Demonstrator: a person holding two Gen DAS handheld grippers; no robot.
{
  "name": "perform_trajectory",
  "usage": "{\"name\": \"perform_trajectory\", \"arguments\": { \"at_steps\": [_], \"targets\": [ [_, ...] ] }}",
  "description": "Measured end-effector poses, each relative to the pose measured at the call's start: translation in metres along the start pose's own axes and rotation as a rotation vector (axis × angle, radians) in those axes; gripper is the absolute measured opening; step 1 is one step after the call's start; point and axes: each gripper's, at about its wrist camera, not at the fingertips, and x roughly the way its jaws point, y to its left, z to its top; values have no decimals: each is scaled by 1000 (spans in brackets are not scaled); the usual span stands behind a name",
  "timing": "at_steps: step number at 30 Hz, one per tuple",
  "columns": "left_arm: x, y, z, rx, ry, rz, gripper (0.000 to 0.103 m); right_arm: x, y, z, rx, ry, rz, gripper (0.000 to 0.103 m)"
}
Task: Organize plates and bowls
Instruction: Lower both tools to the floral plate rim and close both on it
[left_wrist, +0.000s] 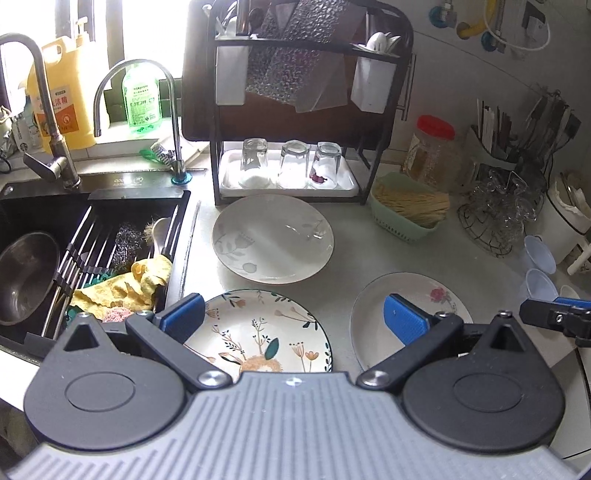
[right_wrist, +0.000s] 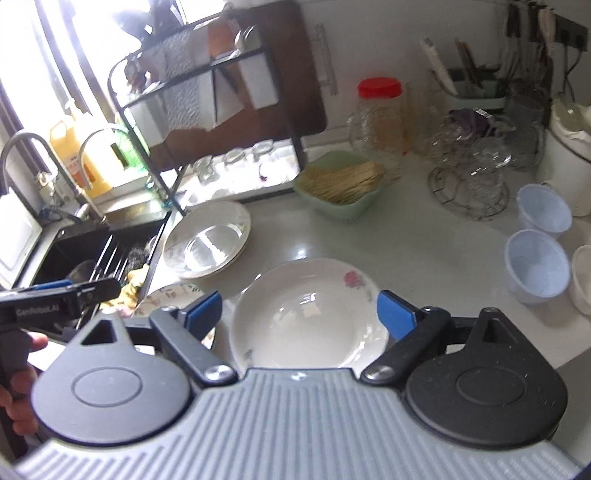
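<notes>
1. The left gripper (left_wrist: 293, 314) has its two blue pads wide apart, with nothing between them. It hangs over the front of the counter (left_wrist: 369, 254).
2. Just under it lies the flower plate (left_wrist: 266, 332), the one with leaves and stems painted on it, close to the sink (left_wrist: 22, 206).
3. The right gripper (right_wrist: 299, 314) also has its pads apart and holds nothing. They stand on both sides of the rose plate (right_wrist: 306, 314) from above; I cannot tell if they touch it.
4. The rose plate sits beside the flower plate, a little apart.
5. Behind both is the gray-leaf plate (left_wrist: 273, 240), right in front of the black dish rack (left_wrist: 288, 110).
6. Three glasses (left_wrist: 291, 164) stand upside down on the rack's white tray.
7. A green basket (left_wrist: 406, 210) of sticks is next to the rack.
8. Two light blue cups (right_wrist: 535, 258) stand far to the right.
</notes>
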Motion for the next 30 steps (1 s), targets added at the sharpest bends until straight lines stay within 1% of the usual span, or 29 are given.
{"name": "perform_trajectory", "arguments": {
  "at_steps": [1, 2, 5, 7, 9, 11, 13, 15, 18, 19, 20, 22, 23, 25, 27, 30],
  "targets": [
    [6, 12, -3, -11, 12, -14, 103, 8, 4, -2, 10, 22, 14, 80],
    [12, 21, -5, -21, 22, -7, 103, 15, 8, -4, 25, 46, 28, 77],
    [32, 50, -12, -31, 65, -1, 103, 35, 27, -10, 24, 96, 67, 71],
    [42, 70, -17, -52, 91, -11, 103, 44, 41, -14, 9, 109, 85, 70],
    [51, 87, -20, -50, 109, -17, 103, 54, 55, -17, 3, 115, 104, 70],
    [59, 99, -21, -36, 125, -16, 103, 64, 67, -20, 17, 132, 88, 70],
    [69, 112, -22, -26, 149, -38, 103, 76, 76, -24, 44, 164, 69, 71],
    [78, 123, -22, -20, 167, -65, 103, 87, 85, -30, 54, 191, 91, 71],
    [93, 136, -23, -24, 190, -106, 103, 102, 92, -37, 120, 240, 123, 70],
    [99, 139, -23, -22, 204, -112, 101, 105, 94, -38, 141, 244, 122, 70],
    [102, 140, -24, -19, 210, -117, 97, 109, 97, -39, 150, 246, 116, 70],
    [110, 142, -26, -17, 230, -132, 92, 116, 100, -40, 162, 256, 112, 70],
    [113, 143, -27, -17, 239, -140, 91, 120, 101, -42, 171, 259, 112, 67],
    [120, 147, -29, -15, 259, -143, 89, 128, 103, -44, 188, 278, 94, 63],
    [125, 150, -30, -18, 273, -154, 89, 138, 106, -46, 200, 310, 57, 62],
    [134, 154, -28, 2, 294, -170, 87, 149, 106, -48, 233, 320, 58, 60]
  ]
}}
